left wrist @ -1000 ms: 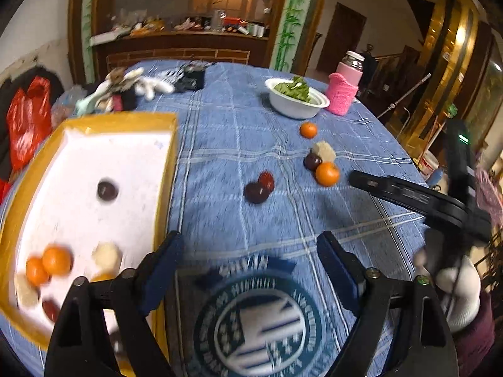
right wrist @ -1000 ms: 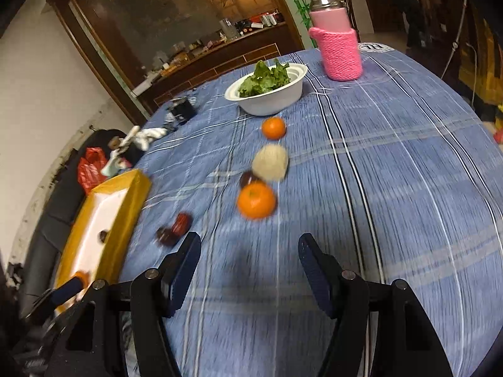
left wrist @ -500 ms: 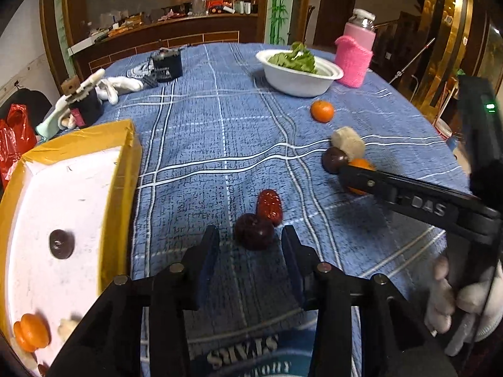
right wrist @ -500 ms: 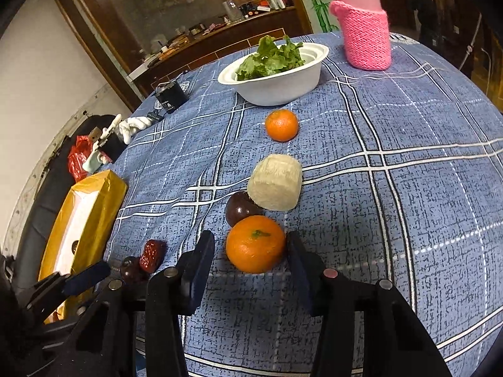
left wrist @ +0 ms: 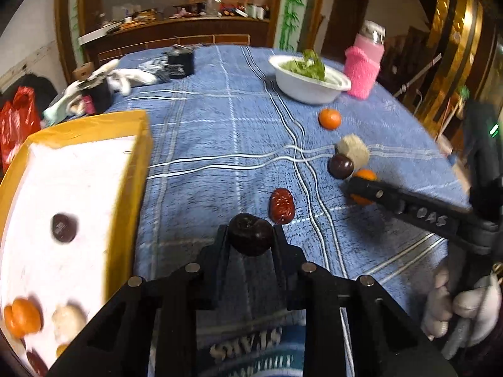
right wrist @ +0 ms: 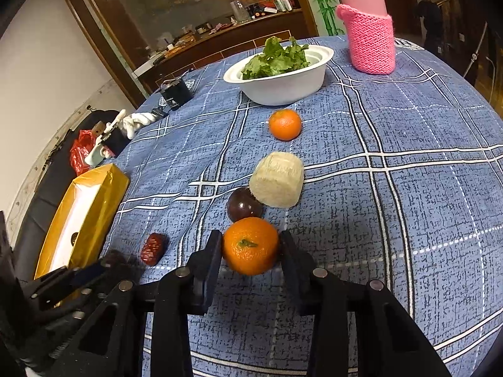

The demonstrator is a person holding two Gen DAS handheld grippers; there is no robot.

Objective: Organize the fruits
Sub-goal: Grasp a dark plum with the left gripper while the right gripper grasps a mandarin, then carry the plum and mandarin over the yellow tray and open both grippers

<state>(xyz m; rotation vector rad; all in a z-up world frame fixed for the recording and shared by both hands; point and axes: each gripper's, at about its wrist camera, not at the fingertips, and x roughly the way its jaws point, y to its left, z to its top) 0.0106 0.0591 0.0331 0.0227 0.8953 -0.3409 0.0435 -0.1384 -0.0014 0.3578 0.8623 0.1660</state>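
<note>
My left gripper (left wrist: 250,235) is shut on a dark plum (left wrist: 250,235), with a red date (left wrist: 282,205) lying just beyond it on the blue cloth. My right gripper (right wrist: 250,245) is shut on a tangerine (right wrist: 250,245). Behind that tangerine lie another dark plum (right wrist: 243,204), a pale cut chunk (right wrist: 278,179) and a second tangerine (right wrist: 284,124). The yellow tray (left wrist: 132,169) with a white floor is on the left; it holds a dark plum (left wrist: 64,227), tangerines (left wrist: 22,317) and a pale piece (left wrist: 67,320).
A white bowl of greens (right wrist: 283,77) and a pink-sleeved bottle (right wrist: 369,28) stand at the back. A black box (right wrist: 175,94), white gloves (left wrist: 125,77) and a red bag (left wrist: 12,125) sit at the far left.
Both grippers moved forward and closed: the left one onto the dark plum beside the date, the right one onto the near tangerine.
</note>
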